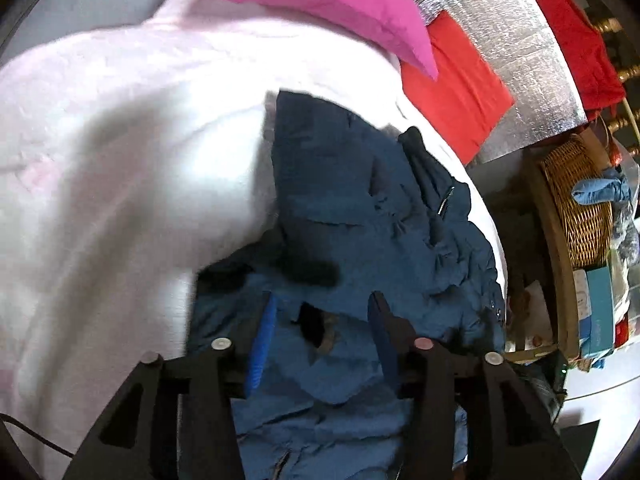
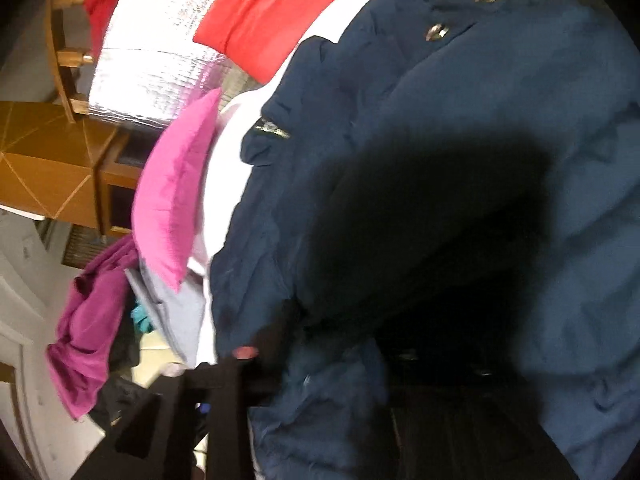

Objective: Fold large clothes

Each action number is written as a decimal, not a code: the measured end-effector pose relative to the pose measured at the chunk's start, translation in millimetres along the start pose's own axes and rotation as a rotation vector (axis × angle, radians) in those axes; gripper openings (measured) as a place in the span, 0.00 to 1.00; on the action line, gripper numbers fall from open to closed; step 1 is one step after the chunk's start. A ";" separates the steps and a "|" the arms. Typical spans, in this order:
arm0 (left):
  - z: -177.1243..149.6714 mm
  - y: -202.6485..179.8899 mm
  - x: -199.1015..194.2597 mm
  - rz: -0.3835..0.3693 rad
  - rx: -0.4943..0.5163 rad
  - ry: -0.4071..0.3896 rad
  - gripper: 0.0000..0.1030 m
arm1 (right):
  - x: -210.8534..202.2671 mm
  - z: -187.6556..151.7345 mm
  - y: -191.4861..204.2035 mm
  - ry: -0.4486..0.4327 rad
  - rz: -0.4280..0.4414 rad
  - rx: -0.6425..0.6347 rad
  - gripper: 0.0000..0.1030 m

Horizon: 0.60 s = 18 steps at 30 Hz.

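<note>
My left gripper (image 1: 320, 320) sits with its jaws parted, a blue-padded finger (image 1: 262, 340) on one side and a darker one on the other, and the navy padded jacket (image 1: 360, 220) bunched between them; the pads stand clear of the cloth as far as I can see, so I read it as open over the fabric rather than clamped. The jacket lies crumpled on a pale pink-white blanket (image 1: 120, 160) that covers the bed, with a small zip pull (image 1: 446, 202) showing on its upper part. Beyond it I see a magenta pillow (image 1: 320, 4), a red cushion (image 1: 452, 80) and a silver quilted panel (image 1: 520, 60), and off to the side a wicker basket (image 1: 576, 200). On my right gripper the jacket fills the view, draped over the fingers and casting a deep shadow, so I cannot tell how its jaws stand. Two metal snaps (image 2: 438, 32) show near the jacket's top edge, and a purple garment (image 2: 92, 320) hangs beside the bed.
</note>
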<state>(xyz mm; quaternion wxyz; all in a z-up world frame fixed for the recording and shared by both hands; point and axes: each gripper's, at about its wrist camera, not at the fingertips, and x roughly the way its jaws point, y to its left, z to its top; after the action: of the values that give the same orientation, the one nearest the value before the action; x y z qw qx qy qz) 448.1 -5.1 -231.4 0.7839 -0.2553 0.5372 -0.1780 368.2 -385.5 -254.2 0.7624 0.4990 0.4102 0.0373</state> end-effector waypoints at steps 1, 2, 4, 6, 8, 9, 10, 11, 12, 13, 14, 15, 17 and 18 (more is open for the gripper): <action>1.2 0.3 -7.6 -0.004 0.013 -0.015 0.54 | -11.1 -0.2 -0.4 -0.008 0.001 -0.014 0.67; 2.9 1.3 -15.4 -0.004 0.023 -0.037 0.56 | -28.3 -1.7 0.3 -0.028 0.006 -0.037 0.67; 6.4 5.1 -27.6 0.013 0.028 -0.081 0.60 | -57.2 -0.9 -3.2 -0.058 0.039 -0.060 0.67; 9.8 10.1 -35.1 0.037 0.027 -0.127 0.67 | -87.7 3.0 -9.9 -0.121 0.030 -0.079 0.67; 11.4 14.9 -34.8 0.065 0.014 -0.153 0.71 | -111.8 11.8 -17.4 -0.197 -0.036 -0.093 0.67; 12.2 17.1 -32.0 0.076 0.005 -0.158 0.71 | -122.3 18.3 -21.8 -0.242 -0.075 -0.091 0.67; 12.4 18.5 -29.2 0.083 0.004 -0.161 0.71 | -131.6 25.6 -27.8 -0.285 -0.112 -0.087 0.67; 12.5 19.6 -25.7 0.095 0.008 -0.161 0.71 | -136.2 31.8 -31.6 -0.315 -0.145 -0.086 0.67; 12.7 18.8 -20.5 0.118 0.020 -0.163 0.71 | -138.8 37.6 -36.6 -0.336 -0.180 -0.081 0.67; 12.4 17.0 -16.7 0.140 0.033 -0.166 0.71 | -138.7 45.2 -43.1 -0.350 -0.217 -0.077 0.67; 12.0 15.0 -12.5 0.172 0.055 -0.172 0.71 | -137.9 49.1 -46.8 -0.351 -0.229 -0.077 0.67; 11.4 13.4 -10.3 0.193 0.068 -0.178 0.71 | -133.1 55.7 -52.5 -0.351 -0.247 -0.079 0.67; 11.6 9.8 -2.7 0.223 0.091 -0.181 0.71 | -121.3 64.8 -58.7 -0.352 -0.289 -0.079 0.67; 11.8 8.4 1.8 0.229 0.101 -0.175 0.71 | -114.4 70.8 -63.7 -0.346 -0.301 -0.079 0.67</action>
<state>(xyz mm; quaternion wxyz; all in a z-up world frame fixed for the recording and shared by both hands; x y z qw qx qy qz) 459.8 3.1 -234.3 0.8546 -0.1674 0.4829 -0.0914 317.0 -522.3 -225.5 0.8373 0.4009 0.3415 -0.1469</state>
